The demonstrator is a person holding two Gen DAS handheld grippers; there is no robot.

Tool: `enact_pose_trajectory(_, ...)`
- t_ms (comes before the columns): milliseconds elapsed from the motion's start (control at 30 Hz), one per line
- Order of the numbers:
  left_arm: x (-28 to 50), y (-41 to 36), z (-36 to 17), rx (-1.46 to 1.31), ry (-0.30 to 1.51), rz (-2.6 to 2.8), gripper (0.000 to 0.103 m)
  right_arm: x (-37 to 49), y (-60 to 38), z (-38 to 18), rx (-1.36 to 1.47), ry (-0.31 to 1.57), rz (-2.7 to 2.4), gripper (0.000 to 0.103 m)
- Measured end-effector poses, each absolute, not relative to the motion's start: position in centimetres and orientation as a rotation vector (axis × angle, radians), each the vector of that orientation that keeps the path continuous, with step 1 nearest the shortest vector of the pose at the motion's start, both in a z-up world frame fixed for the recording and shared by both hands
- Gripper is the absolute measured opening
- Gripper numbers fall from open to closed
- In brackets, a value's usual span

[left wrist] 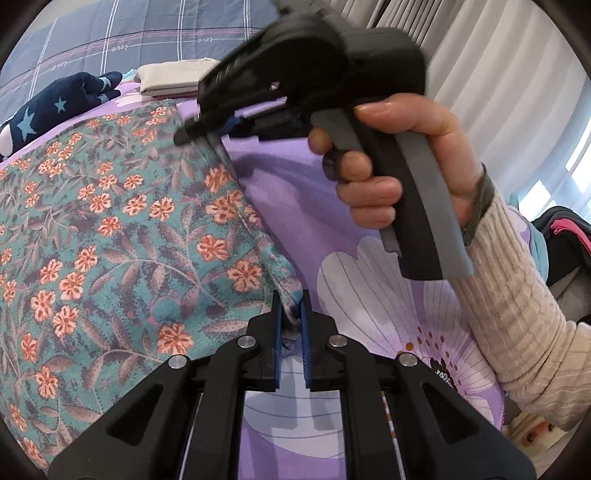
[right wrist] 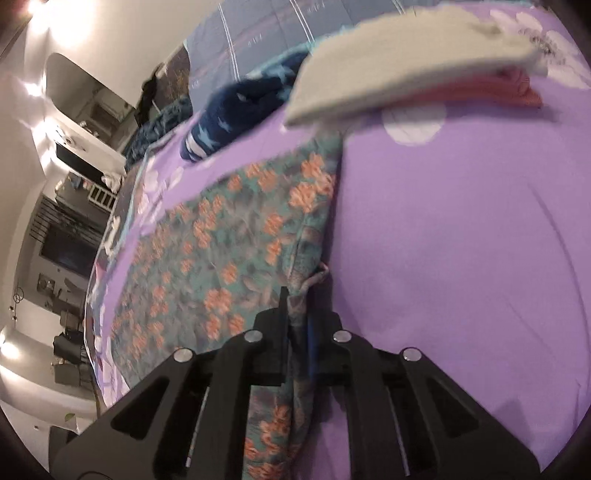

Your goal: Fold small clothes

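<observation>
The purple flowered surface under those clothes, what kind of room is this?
Most likely a bedroom: the clothes lie on a bed with a purple floral sheet and a plaid quilt, beside pleated curtains.

A bed covered by a purple sheet with large white flower prints (left wrist: 332, 206) carries everything. A teal floral garment with orange blossoms (left wrist: 110, 229) lies spread across its near left. Beyond it, at the far left, rests a navy star-patterned fleece piece (left wrist: 55, 107), with a folded beige cloth (left wrist: 173, 77) just to its right.
</observation>
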State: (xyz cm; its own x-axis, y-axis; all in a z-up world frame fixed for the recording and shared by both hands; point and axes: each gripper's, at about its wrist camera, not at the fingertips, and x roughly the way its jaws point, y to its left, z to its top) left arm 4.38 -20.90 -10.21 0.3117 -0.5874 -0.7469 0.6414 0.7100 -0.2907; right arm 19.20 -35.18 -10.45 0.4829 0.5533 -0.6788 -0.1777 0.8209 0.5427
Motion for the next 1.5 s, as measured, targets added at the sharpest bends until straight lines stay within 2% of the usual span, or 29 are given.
enact_pose_trajectory(133,4.4,-20.9,-10.0,0.067,0.955,-0.826,0.008,18.2,-35.1,-8.8,0.402,0.915,0.459,0.007)
enact_pose_trajectory(267,4.9,-21.0,-11.5,0.056,0.999,-0.846,0.008,19.7,-36.0,-13.5,0.408,1.019,0.404,0.008)
enact_pose_trajectory(333,5.2,-20.7,-11.6,0.026,1.014,-0.855,0.008,19.6,-38.1,-15.6,0.565,1.0,0.46,0.006)
enact_pose_trajectory(400,5.0,-20.7,-11.5,0.036,1.01,-0.871,0.008,19.6,-38.6,-15.0,0.595,1.001,0.468,0.006)
enact_pose_trajectory(500,4.6,-21.0,-11.2,0.061,1.001,-0.876,0.008,19.0,-38.1,-13.3,0.486,0.952,0.416,0.01)
enact_pose_trajectory(667,3.8,-21.5,-11.0,0.061,1.005,-0.913,0.008,19.2,-38.1,-14.5,0.486,0.948,0.396,0.008)
enact_pose_trajectory(800,2.8,-21.9,-11.2,0.086,1.021,-0.934,0.016,18.0,-39.9,-12.8,0.558,0.897,0.345,0.011)
enact_pose_trajectory(1000,2.2,-21.1,-11.4,0.056,1.034,-0.938,0.016,13.7,-37.8,-10.7,0.44,0.888,0.53,0.011)
enact_pose_trajectory(1067,2.2,-20.1,-11.1,0.055,1.02,-0.925,0.016,12.2,-36.7,-11.4,0.4,0.927,0.558,0.011)
enact_pose_trajectory(1100,2.1,-19.2,-10.8,0.058,1.004,-0.895,0.018,11.6,-36.4,-12.1,0.386,0.957,0.551,0.016)
enact_pose_trajectory(1267,2.6,-12.8,-9.7,-0.01,0.938,-0.704,0.03,8.5,-36.8,-13.6,0.367,0.953,0.462,0.016)
enact_pose_trajectory(1333,3.1,-9.9,-9.8,-0.025,0.925,-0.604,0.04,7.5,-37.2,-12.8,0.394,0.952,0.414,0.016)
enact_pose_trajectory(1400,3.2,-7.7,-10.6,-0.005,0.93,-0.508,0.04,6.2,-36.6,-11.8,0.345,0.935,0.366,0.028)
enact_pose_trajectory(1500,2.9,-3.8,-11.1,-0.107,0.929,-0.524,0.04,4.6,-34.5,-10.2,0.263,0.911,0.347,0.031)
